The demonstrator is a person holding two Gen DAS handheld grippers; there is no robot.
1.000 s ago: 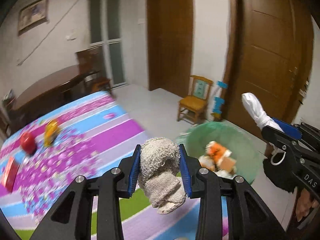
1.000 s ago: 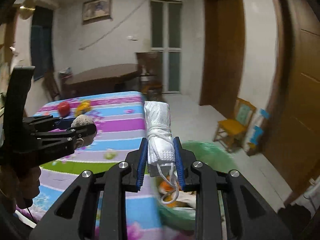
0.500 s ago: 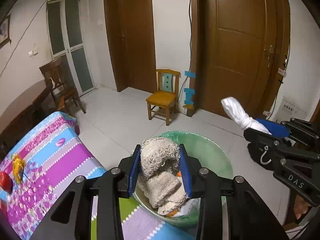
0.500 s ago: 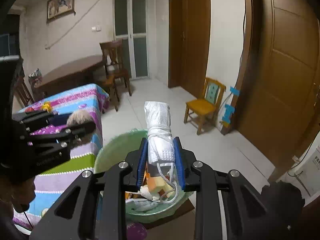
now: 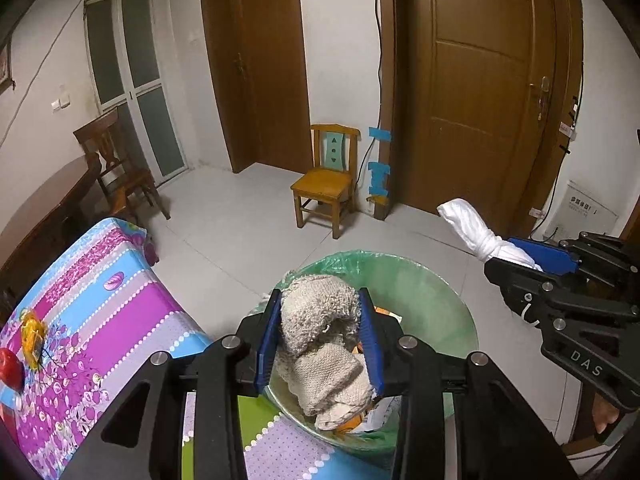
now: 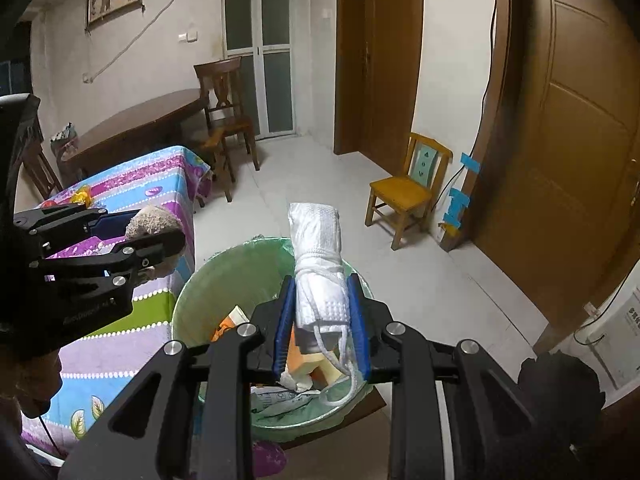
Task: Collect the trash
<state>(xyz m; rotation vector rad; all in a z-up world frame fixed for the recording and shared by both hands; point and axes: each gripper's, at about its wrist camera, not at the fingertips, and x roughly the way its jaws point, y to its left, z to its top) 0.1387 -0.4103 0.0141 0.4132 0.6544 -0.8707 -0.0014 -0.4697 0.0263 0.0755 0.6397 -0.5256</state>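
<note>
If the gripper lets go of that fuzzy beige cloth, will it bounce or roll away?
Probably neither. The beige cloth bulges and sags in soft folds between the left gripper fingers, so it looks floppy and should just flop down. It seems light for its size. It hangs over the green-lined trash bin, so it would likely land on the rubbish there and stay put.
</note>
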